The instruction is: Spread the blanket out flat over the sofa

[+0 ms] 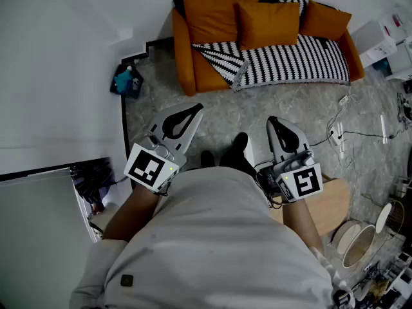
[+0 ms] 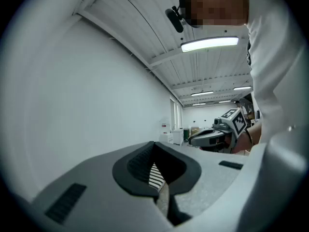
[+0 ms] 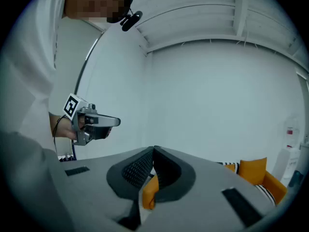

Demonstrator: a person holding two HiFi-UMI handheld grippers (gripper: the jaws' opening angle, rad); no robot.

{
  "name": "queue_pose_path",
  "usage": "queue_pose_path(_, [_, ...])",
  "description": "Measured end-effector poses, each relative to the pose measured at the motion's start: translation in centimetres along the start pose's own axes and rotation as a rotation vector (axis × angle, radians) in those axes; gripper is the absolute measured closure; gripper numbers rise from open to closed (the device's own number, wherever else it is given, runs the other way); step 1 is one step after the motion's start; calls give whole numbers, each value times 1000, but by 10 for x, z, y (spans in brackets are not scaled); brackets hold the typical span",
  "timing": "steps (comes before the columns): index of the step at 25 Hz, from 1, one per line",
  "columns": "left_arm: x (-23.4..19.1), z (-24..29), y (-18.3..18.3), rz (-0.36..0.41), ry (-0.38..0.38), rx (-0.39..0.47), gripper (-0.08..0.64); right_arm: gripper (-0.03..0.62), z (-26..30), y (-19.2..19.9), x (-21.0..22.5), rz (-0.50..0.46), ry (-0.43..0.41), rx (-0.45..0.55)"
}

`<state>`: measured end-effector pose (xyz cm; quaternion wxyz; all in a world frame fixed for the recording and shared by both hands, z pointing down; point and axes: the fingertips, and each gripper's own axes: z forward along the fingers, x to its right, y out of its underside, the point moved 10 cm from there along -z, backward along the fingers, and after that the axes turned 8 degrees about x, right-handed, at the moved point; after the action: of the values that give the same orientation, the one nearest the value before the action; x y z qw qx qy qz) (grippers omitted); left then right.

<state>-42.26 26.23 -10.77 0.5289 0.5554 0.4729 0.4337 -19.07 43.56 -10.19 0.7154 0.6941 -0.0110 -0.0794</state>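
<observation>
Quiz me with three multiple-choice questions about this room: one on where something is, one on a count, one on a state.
1. Where does the striped blanket lie?
A on a bed
B on the sofa seat
C on a chair

2. How many orange cushions lean on the sofa back?
A one
B three
C five

3. The right gripper is:
A shut and empty
B shut on the blanket
C wide open

Answers:
1. B, the stripes cover the seat.
2. B, three stand side by side.
3. A, its jaws meet far from the sofa.

Lab staged as living room: orange fabric sofa [image 1: 185, 50], loose white cables [image 1: 340, 132] on grey speckled floor [image 1: 225, 116], long ceiling strip light [image 2: 209, 43].
</observation>
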Motion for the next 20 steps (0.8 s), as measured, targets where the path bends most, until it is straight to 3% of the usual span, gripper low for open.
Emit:
queue_pose_path(10, [-1,11,3,-3,13,-3,551,565,1,3,11,-5,-7,2])
queue_pose_path(20, [-4,54,18,-38,-11,-61,551,565,7,17,63,32,-25,2])
